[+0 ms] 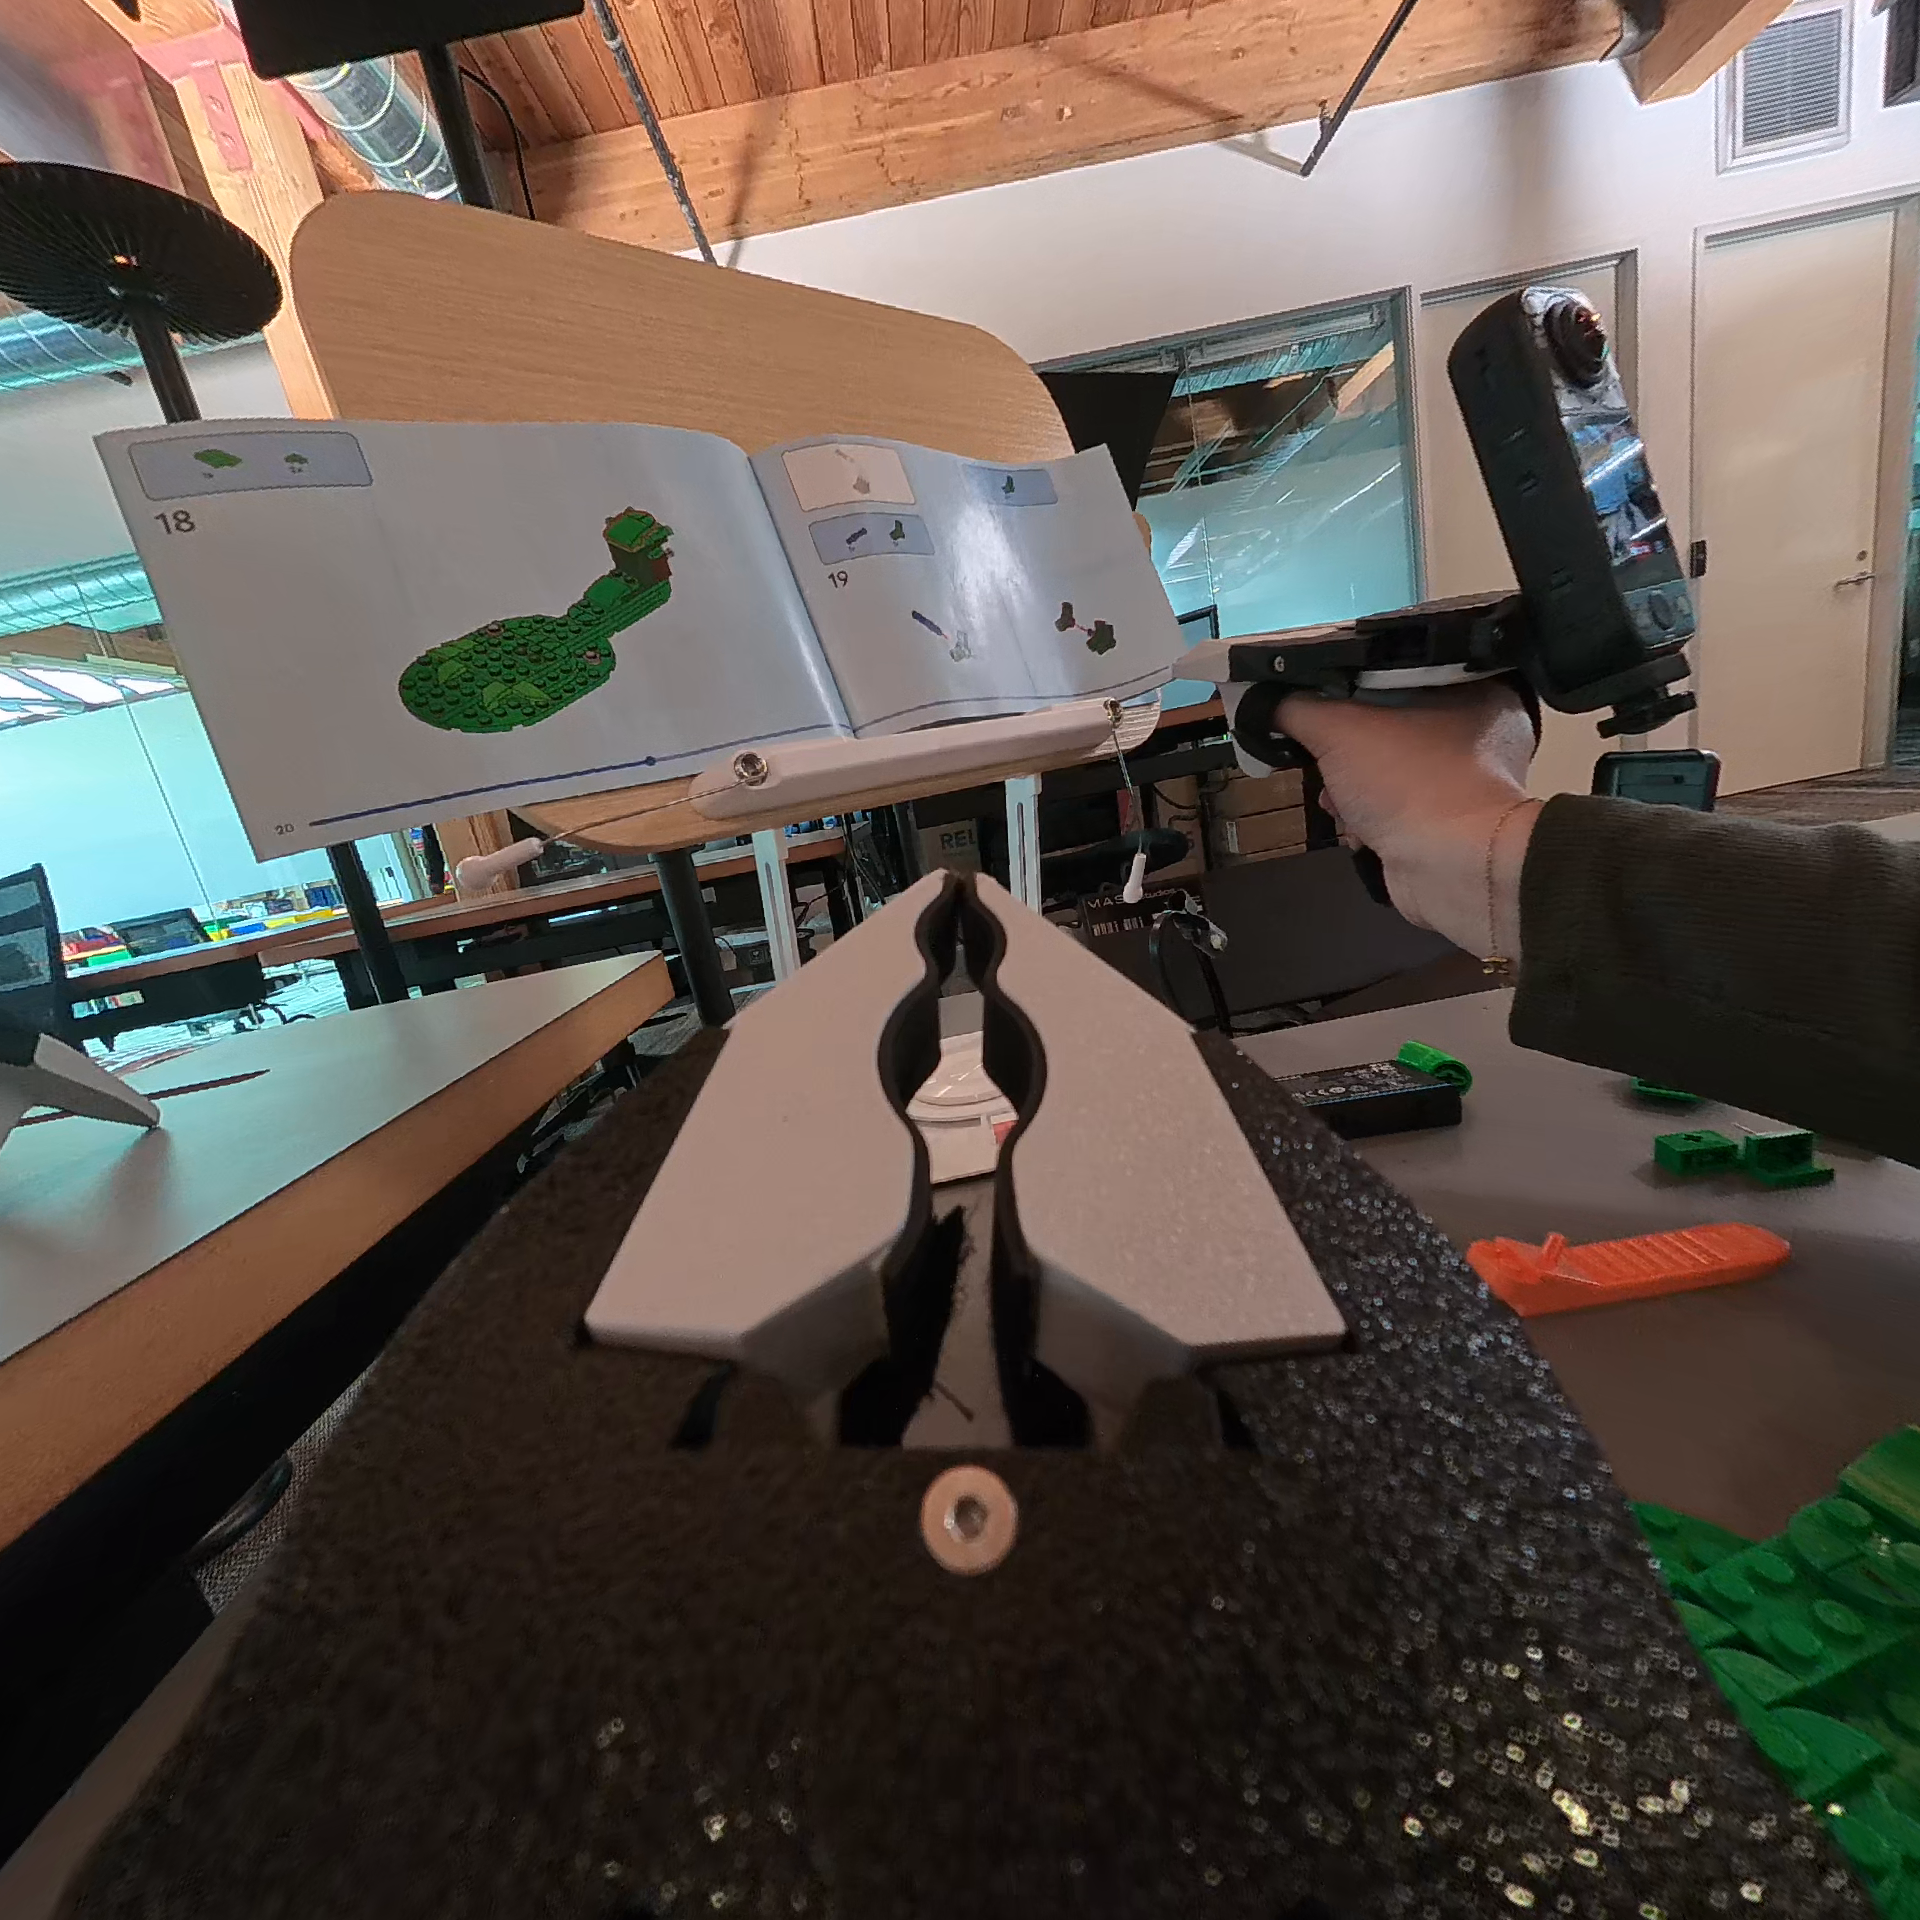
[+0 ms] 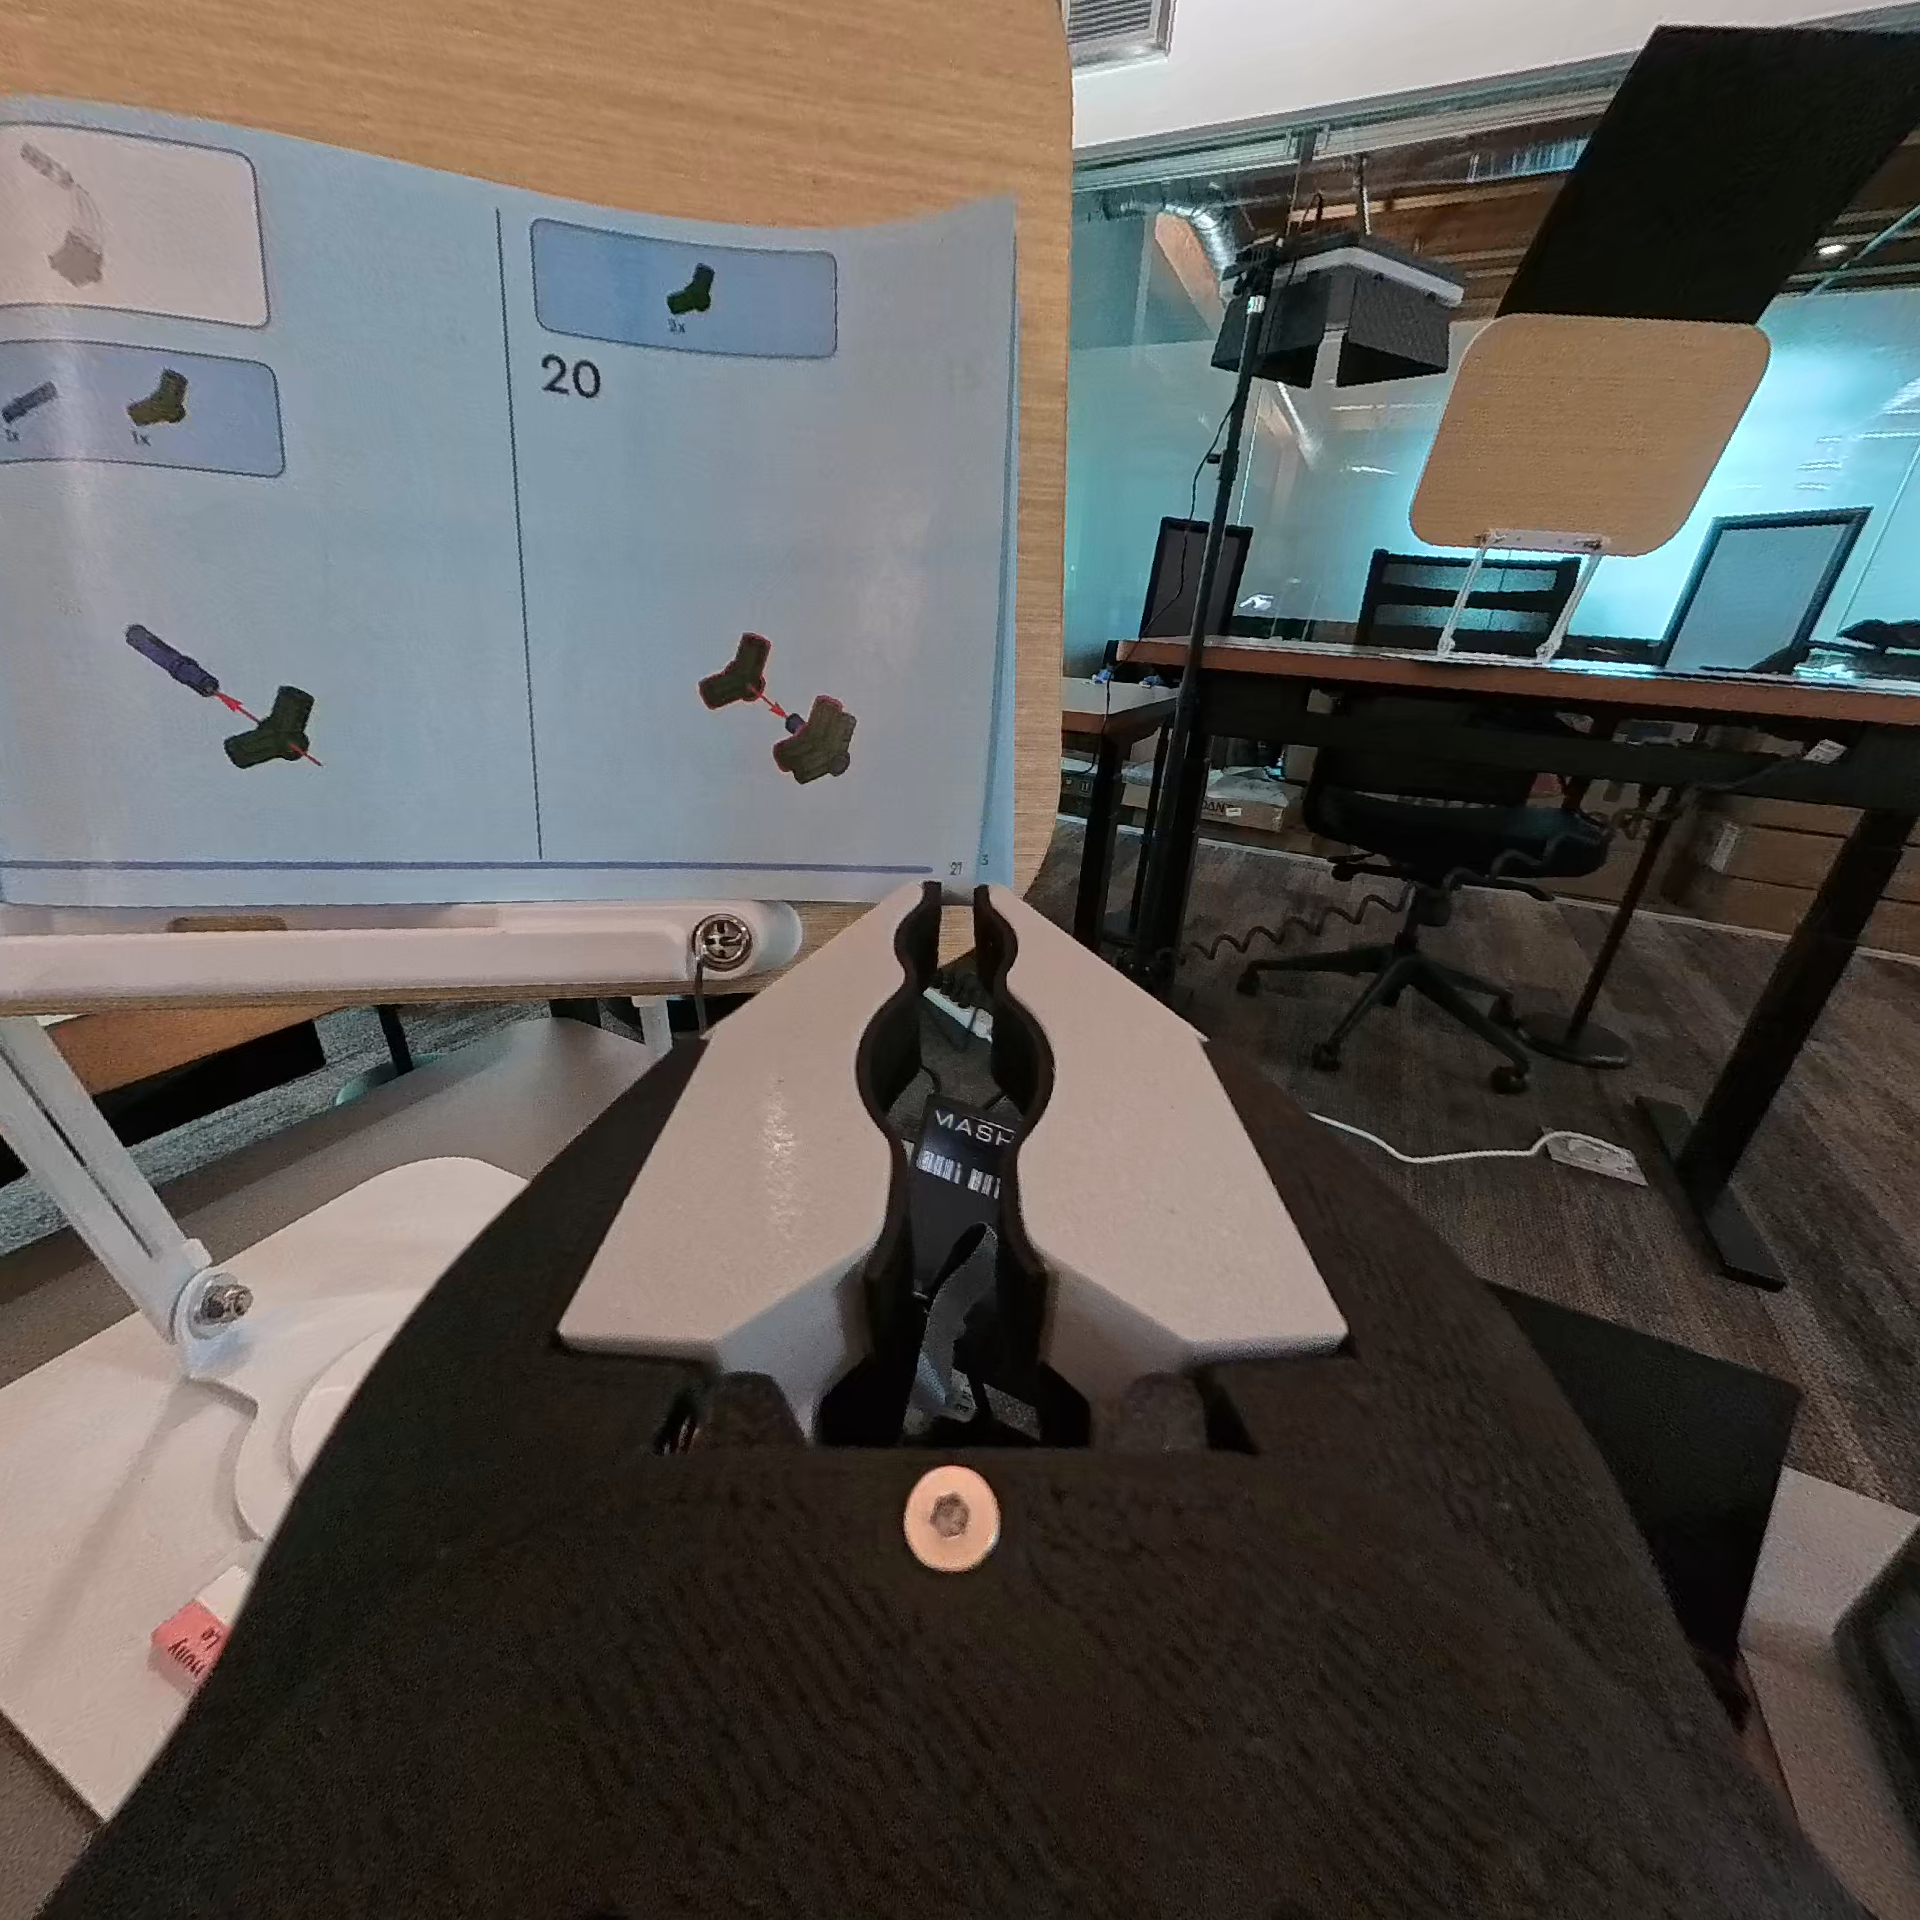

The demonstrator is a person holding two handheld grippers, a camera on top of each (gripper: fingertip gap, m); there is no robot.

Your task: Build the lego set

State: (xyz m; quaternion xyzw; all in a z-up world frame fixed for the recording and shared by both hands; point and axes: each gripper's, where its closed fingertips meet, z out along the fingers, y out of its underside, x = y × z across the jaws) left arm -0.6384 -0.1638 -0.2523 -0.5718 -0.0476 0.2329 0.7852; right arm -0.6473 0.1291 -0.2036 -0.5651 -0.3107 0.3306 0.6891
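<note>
The green studded lego build (image 1: 1829, 1621) only pokes in at the bottom right corner of the left wrist view, rest is cropped. The open light-blue instruction booklet (image 2: 520, 540) loses its whole left page off the right wrist view's edge. The black wedge body of the left gripper (image 1: 961, 883) blocks most of the grey surface (image 1: 1621, 1382), and the small green lego bits (image 1: 1735, 1155) are too tiny to identify.
</note>
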